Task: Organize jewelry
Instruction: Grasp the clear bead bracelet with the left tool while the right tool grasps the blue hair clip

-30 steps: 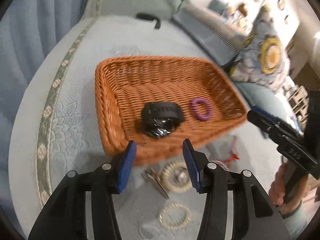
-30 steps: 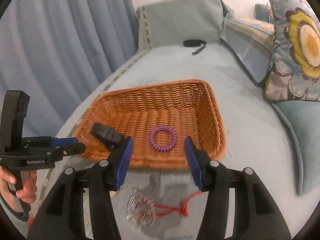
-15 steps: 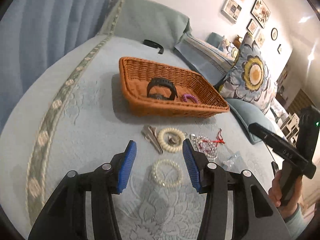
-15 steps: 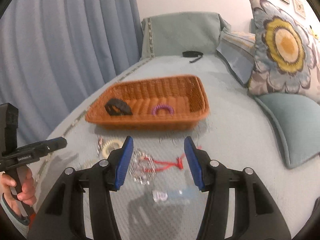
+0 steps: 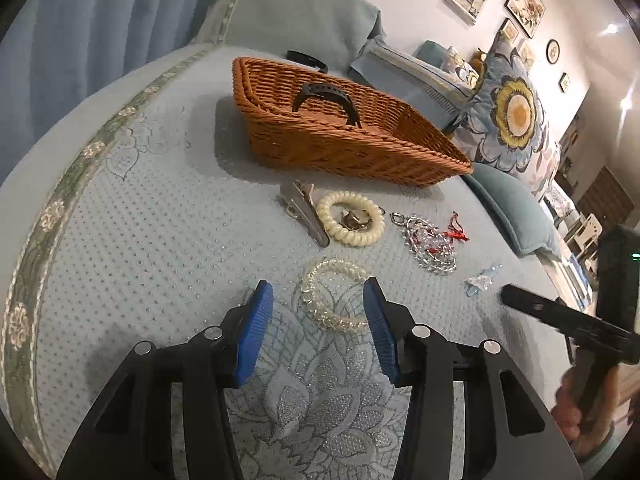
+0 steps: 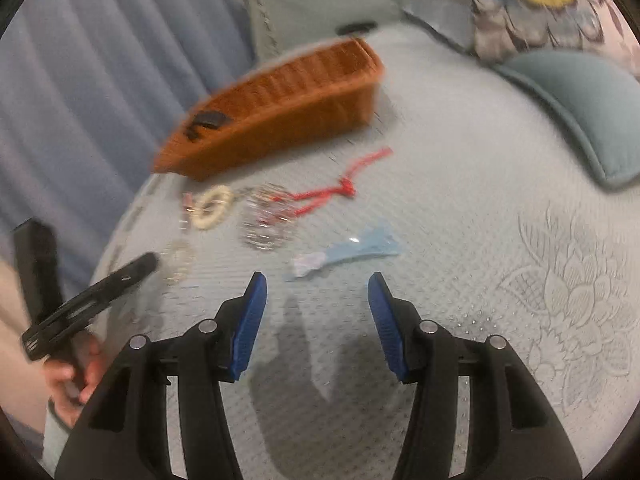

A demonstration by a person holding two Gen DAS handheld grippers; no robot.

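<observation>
The left gripper [image 5: 318,316] has its jaws apart and empty; the clear coil bracelet [image 5: 334,300] lies flat on the bed between their tips, nearer the right-hand jaw; the right gripper [image 6: 316,312], also gaping and empty, faces the pale blue clip [image 6: 344,256] just ahead.

Left gripper [image 5: 318,320] jaws apart, nothing pinched, low over bed [image 5: 160,248]. Clear coil bracelet [image 5: 334,294] on bed between blue pads, right pad near its edge. Beyond: cream coil band [image 5: 351,224], metal clip [image 5: 305,210] touching it, bead chain [image 5: 430,246]. Wicker basket [image 5: 340,148] farther back, black strap [image 5: 326,98] inside. Right gripper [image 5: 560,316] at right edge.
</observation>
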